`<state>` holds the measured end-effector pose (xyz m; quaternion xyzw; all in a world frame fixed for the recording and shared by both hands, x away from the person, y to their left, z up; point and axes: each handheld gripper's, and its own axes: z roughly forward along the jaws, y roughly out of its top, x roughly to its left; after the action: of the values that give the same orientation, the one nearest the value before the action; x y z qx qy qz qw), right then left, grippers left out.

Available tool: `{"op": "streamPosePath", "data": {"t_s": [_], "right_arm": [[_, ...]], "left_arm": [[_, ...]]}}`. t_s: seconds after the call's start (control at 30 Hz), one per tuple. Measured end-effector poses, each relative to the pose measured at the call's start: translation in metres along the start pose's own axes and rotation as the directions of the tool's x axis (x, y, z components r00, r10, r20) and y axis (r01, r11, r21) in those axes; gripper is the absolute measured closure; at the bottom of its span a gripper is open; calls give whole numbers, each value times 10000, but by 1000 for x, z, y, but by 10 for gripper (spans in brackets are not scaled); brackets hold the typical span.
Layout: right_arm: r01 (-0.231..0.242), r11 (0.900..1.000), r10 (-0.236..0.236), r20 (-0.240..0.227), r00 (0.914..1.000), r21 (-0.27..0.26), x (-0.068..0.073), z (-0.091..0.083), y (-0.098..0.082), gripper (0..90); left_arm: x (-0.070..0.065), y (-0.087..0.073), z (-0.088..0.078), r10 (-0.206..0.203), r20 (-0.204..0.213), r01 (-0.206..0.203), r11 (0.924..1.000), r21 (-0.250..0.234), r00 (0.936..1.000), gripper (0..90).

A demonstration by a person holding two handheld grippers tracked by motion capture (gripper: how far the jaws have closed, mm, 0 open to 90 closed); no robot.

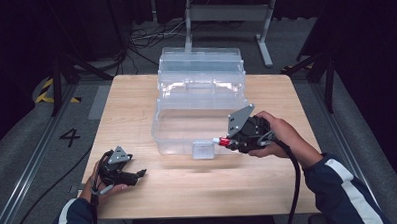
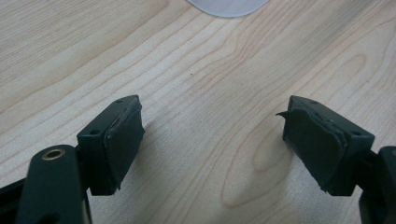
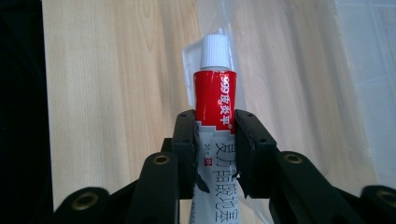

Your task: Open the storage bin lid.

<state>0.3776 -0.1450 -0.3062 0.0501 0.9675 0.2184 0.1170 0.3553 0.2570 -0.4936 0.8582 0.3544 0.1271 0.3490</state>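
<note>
Clamping a red-and-white ointment tube (image 3: pixel 215 116) between the pads of the right gripper (image 1: pixel 231 140), white cap (image 3: pixel 215 51) pointing out ahead of the jaw tips, printed body running back between them. Gripped across the tube's flat width, probably so the cap end could lead into the clear plastic toolbox (image 1: pixel 201 109) lying just ahead of the jaws, lid thrown back, front latch (image 1: pixel 204 149) beside the cap. Carried clear of the wooden table (image 1: pixel 189 192), seemingly for lowering over the near wall into the bottom compartment. Meanwhile idling at the near left edge: left gripper (image 2: pixel 212 135), jaws wide apart, nothing between the pads (image 2: pixel 123 140), bare wood grain beneath, apparently parked out of the way.
</note>
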Motion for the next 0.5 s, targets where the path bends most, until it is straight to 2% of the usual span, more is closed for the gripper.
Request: {"op": "streamPosePath", "data": {"t_s": [0.23, 0.5], "right_arm": [[47, 9997, -53, 265, 9996, 225, -11, -2, 4, 711], [3, 9995, -11, 277, 9996, 310, -23, 1, 10, 711]], "left_arm": [[0, 0, 0, 4, -1, -4, 10000, 2, 10000, 205], [0, 0, 0, 2, -2, -2, 10000, 3, 10000, 205]]}}
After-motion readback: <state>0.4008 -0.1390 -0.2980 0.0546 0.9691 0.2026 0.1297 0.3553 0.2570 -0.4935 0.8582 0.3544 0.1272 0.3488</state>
